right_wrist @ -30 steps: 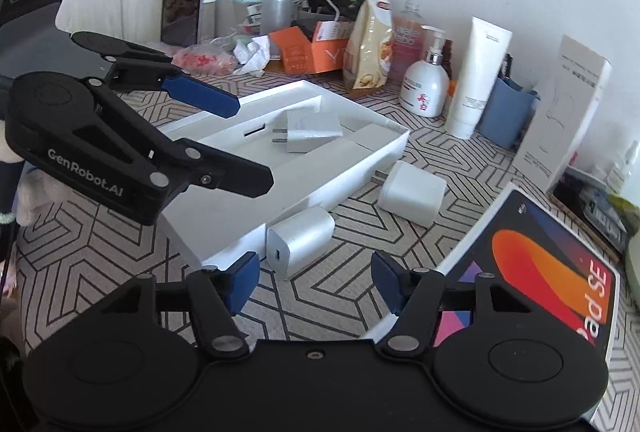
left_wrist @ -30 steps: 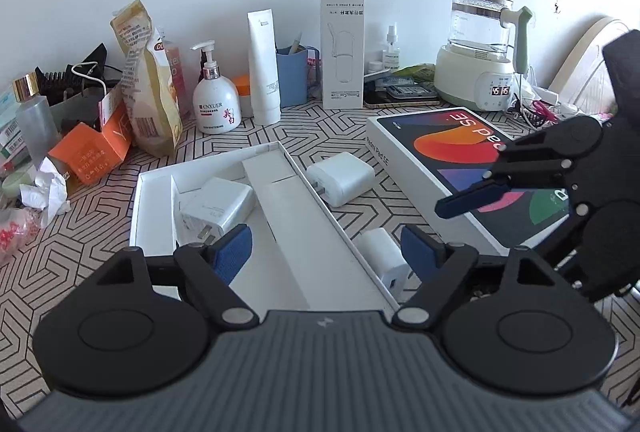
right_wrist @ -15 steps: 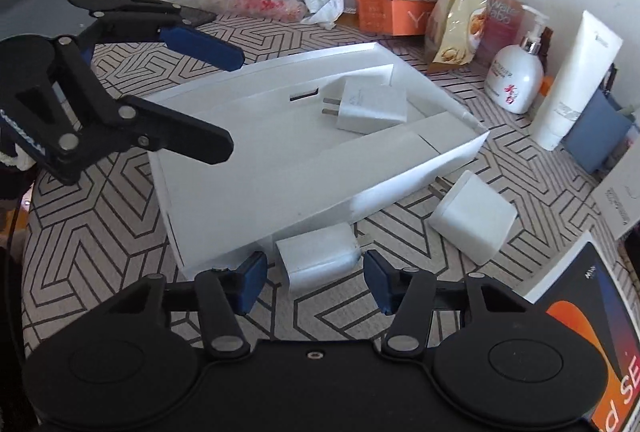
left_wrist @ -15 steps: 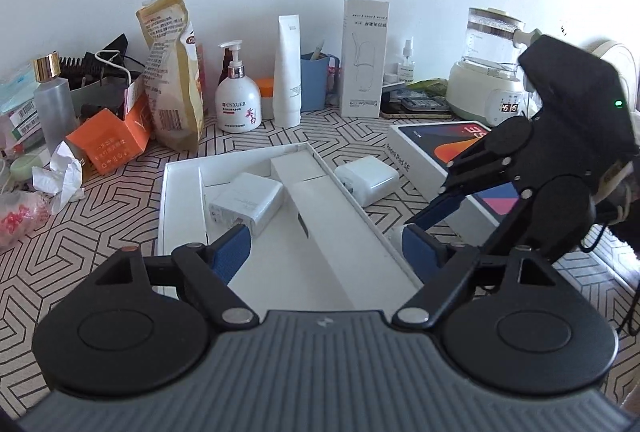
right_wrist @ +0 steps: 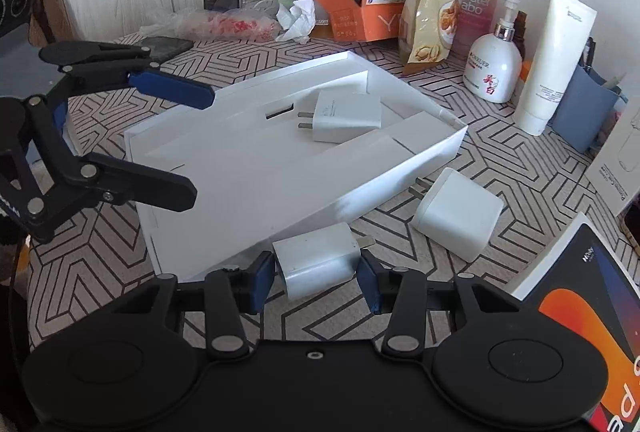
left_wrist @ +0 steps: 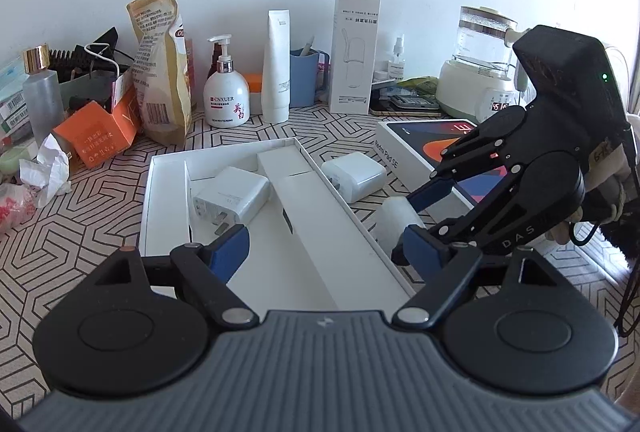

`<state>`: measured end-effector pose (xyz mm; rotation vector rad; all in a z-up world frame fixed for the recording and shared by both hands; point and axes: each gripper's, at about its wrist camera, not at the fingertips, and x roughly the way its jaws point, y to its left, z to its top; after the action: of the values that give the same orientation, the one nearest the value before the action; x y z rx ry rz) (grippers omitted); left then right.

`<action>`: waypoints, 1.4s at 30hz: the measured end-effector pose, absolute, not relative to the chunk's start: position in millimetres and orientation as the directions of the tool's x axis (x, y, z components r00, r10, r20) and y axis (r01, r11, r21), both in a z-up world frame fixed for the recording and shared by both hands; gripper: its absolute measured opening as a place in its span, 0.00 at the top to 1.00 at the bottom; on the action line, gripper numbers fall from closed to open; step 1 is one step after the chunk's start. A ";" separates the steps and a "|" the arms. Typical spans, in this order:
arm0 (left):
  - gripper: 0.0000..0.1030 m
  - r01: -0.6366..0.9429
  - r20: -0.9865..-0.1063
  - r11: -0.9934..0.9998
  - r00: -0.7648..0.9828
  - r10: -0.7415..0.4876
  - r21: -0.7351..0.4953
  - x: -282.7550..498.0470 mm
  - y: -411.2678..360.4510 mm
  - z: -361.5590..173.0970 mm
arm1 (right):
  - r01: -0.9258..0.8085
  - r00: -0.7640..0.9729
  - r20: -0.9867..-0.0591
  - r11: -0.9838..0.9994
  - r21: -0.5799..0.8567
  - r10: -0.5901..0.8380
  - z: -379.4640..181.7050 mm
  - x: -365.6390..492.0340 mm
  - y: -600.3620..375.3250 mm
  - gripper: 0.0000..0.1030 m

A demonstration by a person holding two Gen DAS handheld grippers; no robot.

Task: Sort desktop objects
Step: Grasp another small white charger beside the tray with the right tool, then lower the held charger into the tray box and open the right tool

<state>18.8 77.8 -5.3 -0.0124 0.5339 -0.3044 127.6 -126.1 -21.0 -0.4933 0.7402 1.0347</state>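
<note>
**Right gripper brackets a charger beside the white tray**

The landmark is the white tray [right_wrist: 248, 168] lying open on the patterned tabletop [right_wrist: 500, 168]. Just outside the tray's near wall sits a small white charger [right_wrist: 316, 264], prongs pointing toward the tablet box [right_wrist: 576, 316]. The right gripper [right_wrist: 316, 278] is lowered around this charger: its jaws are spread, one blue pad on each side of the block, close to its faces, though actual contact cannot be made out. In the left wrist view the same charger [left_wrist: 400, 222] shows partly hidden between the right gripper's fingers [left_wrist: 430, 192], against the tray's outer wall.

A second charger [right_wrist: 346, 116] lies inside the tray, in its upper compartment, prongs toward the slot in the divider. A third, larger charger [right_wrist: 458, 218] rests on the tabletop just beyond the tray's corner, between the tray and the tablet box.

The left gripper [left_wrist: 324, 248] hovers over the tray's near end, jaws spread wide and holding nothing. Behind the tray stand a pump bottle [left_wrist: 227, 92] and a snack bag [left_wrist: 162, 68].
</note>
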 end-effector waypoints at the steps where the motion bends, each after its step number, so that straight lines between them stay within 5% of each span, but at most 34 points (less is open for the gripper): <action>1: 0.18 0.284 -0.495 0.954 0.817 -0.295 -0.100 18.2 79.3 -4.2 | -0.894 0.322 -0.742 0.447 -0.032 0.589 -17.3 127.0 -127.5 0.51; 12: 0.17 0.153 -0.448 0.985 0.877 -0.172 -0.080 8.7 117.7 2.5 | -0.931 0.210 -0.694 0.358 0.074 0.689 11.4 123.2 -73.1 0.51; 33: 0.15 0.072 -0.461 0.990 0.879 -0.122 -0.125 9.9 156.1 -13.9 | -0.927 0.247 -0.744 0.375 0.006 0.622 -31.4 134.7 -6.6 0.51; 42: 0.15 0.053 -0.472 0.994 0.877 -0.092 -0.096 5.2 154.7 -15.7 | -0.900 0.371 -0.679 0.427 -0.092 0.634 -6.4 118.9 -14.7 0.38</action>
<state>5.2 154.7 -15.7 -0.0807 0.4962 -0.0754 118.9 -14.7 -6.4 -0.4982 0.6153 1.0369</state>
